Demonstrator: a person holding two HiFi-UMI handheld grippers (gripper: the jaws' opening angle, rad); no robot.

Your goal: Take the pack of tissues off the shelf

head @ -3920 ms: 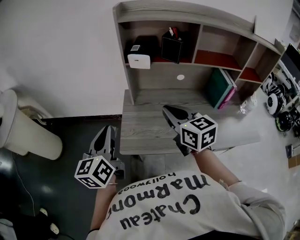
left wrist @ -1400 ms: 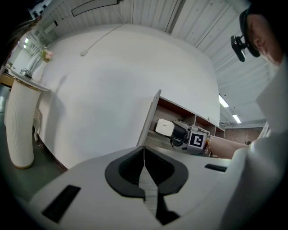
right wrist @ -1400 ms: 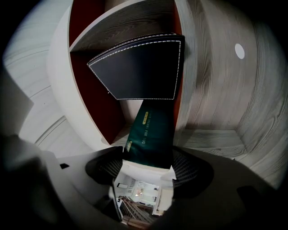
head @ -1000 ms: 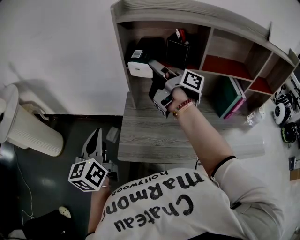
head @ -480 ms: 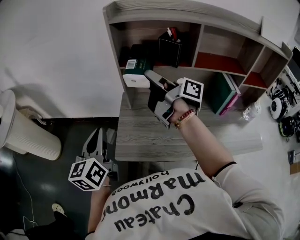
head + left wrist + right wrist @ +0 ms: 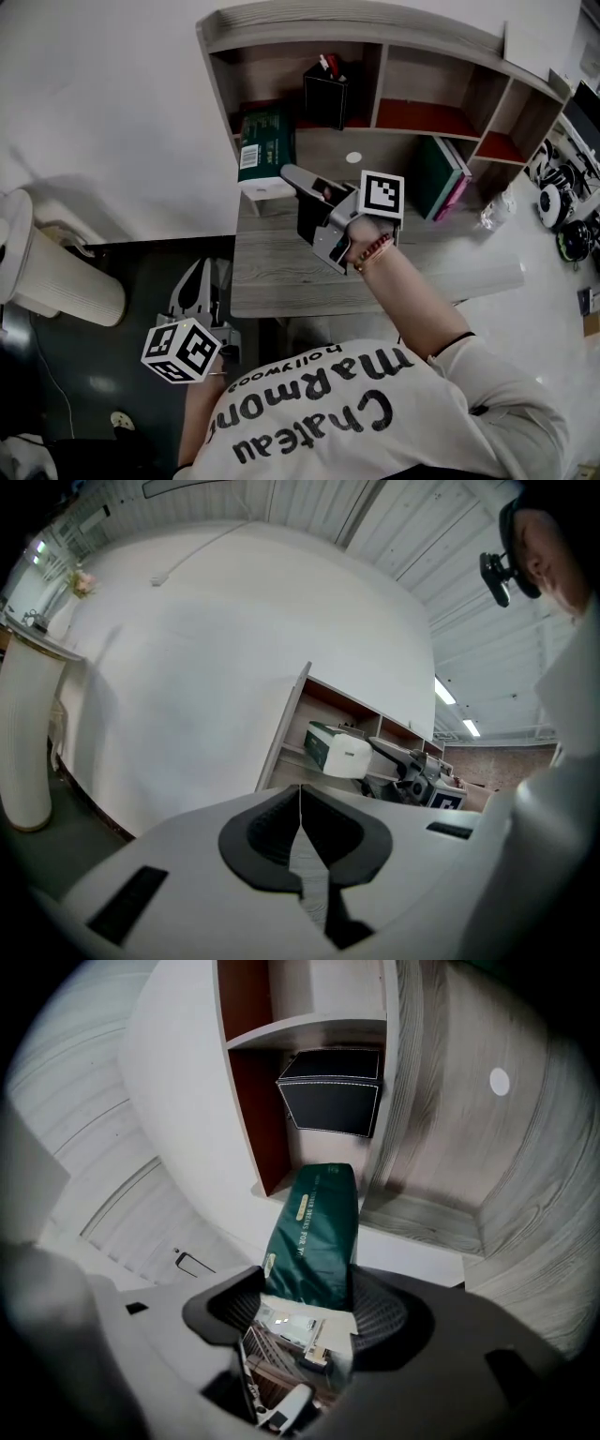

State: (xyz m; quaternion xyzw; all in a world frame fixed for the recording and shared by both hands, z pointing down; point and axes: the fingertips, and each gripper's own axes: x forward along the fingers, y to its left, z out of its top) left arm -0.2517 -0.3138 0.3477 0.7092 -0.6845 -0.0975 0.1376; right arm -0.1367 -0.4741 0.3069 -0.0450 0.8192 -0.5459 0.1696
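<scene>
The pack of tissues (image 6: 263, 150), dark green with a white end, is out of the shelf's (image 6: 375, 26) left compartment and hangs above the back left of the desk (image 6: 281, 272). My right gripper (image 6: 284, 180) grips its near end. In the right gripper view the pads press both sides of the pack (image 6: 314, 1227) at the right gripper (image 6: 305, 1290), and the jaws are closing a little on it. My left gripper (image 6: 199, 274) hangs low beside the desk, over the floor; its jaws meet in the left gripper view (image 6: 300, 803), with nothing between them.
A black pen holder (image 6: 327, 92) stands in the shelf just right of where the pack was, also the black pen holder (image 6: 330, 1091). Books (image 6: 441, 178) lean under the shelf's right half. A white cylinder bin (image 6: 52, 267) stands on the floor at the left.
My right gripper has drawn the pack out of the left compartment, toward me and down over the desk. The left gripper has stayed put.
</scene>
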